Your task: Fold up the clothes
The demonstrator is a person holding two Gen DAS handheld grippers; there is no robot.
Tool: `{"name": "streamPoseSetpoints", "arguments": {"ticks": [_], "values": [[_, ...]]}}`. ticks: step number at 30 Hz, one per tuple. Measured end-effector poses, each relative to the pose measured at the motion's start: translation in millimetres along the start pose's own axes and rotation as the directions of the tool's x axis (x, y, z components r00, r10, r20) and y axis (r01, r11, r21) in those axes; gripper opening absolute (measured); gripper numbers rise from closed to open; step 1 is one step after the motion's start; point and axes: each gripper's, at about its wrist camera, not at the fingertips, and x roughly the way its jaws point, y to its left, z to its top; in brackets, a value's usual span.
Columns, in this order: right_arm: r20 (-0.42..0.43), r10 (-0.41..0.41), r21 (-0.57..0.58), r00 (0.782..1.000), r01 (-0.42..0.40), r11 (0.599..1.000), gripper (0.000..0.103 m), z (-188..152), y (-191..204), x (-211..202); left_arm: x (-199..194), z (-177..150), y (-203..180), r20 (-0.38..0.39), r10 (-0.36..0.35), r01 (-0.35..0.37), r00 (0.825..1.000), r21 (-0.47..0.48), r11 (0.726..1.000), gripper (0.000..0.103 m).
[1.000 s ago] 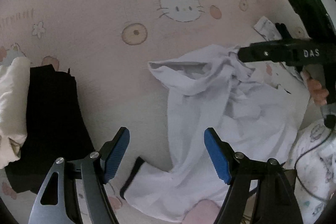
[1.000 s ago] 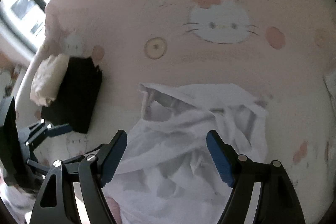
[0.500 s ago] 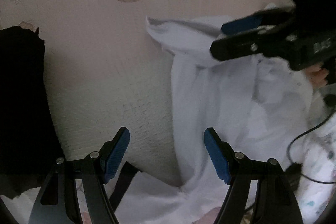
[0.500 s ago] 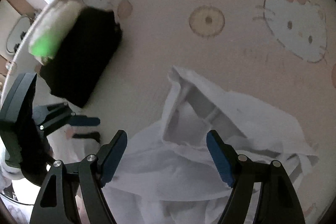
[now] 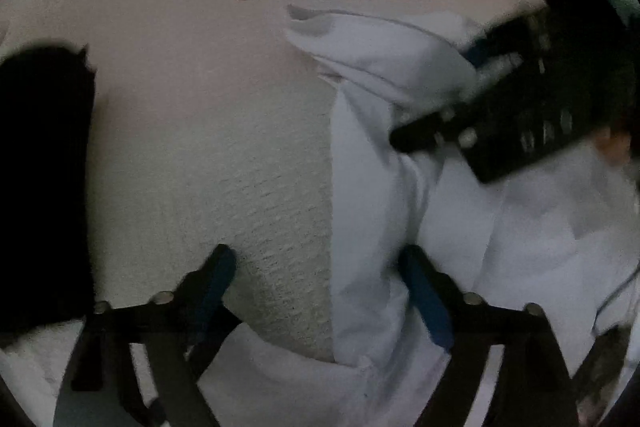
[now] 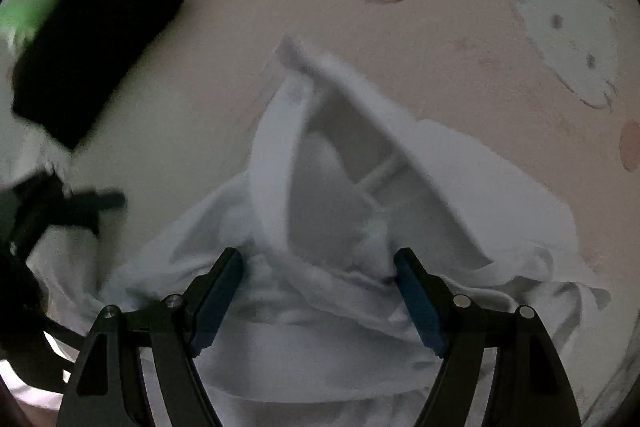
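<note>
A crumpled white garment (image 5: 400, 187) lies on the pink cartoon-print bedsheet (image 5: 180, 27). My left gripper (image 5: 320, 291) is open and low over the garment's left edge, with sheet and cloth both between its blue pads. Over in the right wrist view the garment (image 6: 460, 187) shows a gaping opening with a wide hem. My right gripper (image 6: 318, 301) is open and straddles bunched cloth just below that opening. The left wrist view also catches the right gripper (image 5: 452, 95), pressed into the garment's upper part.
A folded black garment (image 5: 40, 187) lies at the left, also seen as the black garment (image 6: 100, 39) at upper left, with a cream piece beside it. The left gripper (image 6: 80, 205) shows at the left edge. A hand (image 5: 612, 143) holds the right gripper.
Both grippers have dropped closer to the white garment. The right gripper moved from above the cloth to straddling it below the opening. Both stayed open.
</note>
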Motion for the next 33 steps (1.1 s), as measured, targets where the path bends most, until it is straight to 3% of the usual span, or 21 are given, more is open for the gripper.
{"name": "streamPoseSetpoints", "arguments": {"ticks": [1,7,11,12,13,15,17,21,23,26,29,33], "values": [[-0.002,-0.016,-0.012,1.000,0.016,1.000,0.080,-2,3,4,0,-1,1,0.009,-0.011,0.011,1.000,-0.022,1.000,0.089],[0.081,0.112,0.163,0.990,-0.124,0.979,0.081,-7,-23,-1,1,0,-10,0.014,0.028,-0.027,1.000,-0.035,0.999,0.092],[0.087,0.096,0.143,0.992,-0.108,0.984,0.082,-9,-19,-1,-1,2,-14,-0.005,0.047,-0.047,0.999,-0.056,0.997,0.092],[0.085,0.083,0.137,0.993,-0.094,0.986,0.077,-9,-17,-2,-2,3,-16,-0.011,0.052,-0.053,0.999,-0.062,0.997,0.091],[0.081,0.051,0.129,0.995,-0.061,0.990,0.072,-9,-14,-3,-4,3,-17,-0.007,0.046,-0.047,0.999,-0.071,0.996,0.086],[0.093,0.020,0.118,0.996,-0.031,0.993,0.049,-8,-11,-7,-8,3,-19,-0.001,0.035,-0.035,0.999,-0.087,0.996,0.076],[0.103,0.035,0.107,0.994,-0.046,0.993,0.037,-8,-9,-12,-10,4,-22,-0.008,0.035,-0.035,0.999,-0.077,0.996,0.068],[0.127,-0.038,0.018,0.991,0.036,0.999,0.015,-8,-1,-18,-17,7,-33,-0.002,0.022,-0.023,1.000,-0.040,0.999,0.044],[0.157,-0.062,-0.019,0.986,0.066,0.998,0.011,-8,-1,-26,-20,8,-37,0.006,0.010,-0.010,1.000,-0.028,1.000,0.029],[0.199,-0.072,-0.006,0.977,0.074,0.997,0.010,-5,-11,-38,-22,8,-36,-0.004,-0.017,0.017,1.000,-0.051,0.999,0.022],[0.227,-0.063,0.061,0.972,0.051,0.997,0.008,-6,-29,-46,-23,10,-34,-0.005,-0.043,0.042,0.999,-0.089,0.995,0.017],[0.272,-0.043,0.147,0.961,0.003,0.989,0.008,1,-58,-57,-30,10,-33,0.007,-0.019,0.020,1.000,-0.110,0.994,0.017]]}}
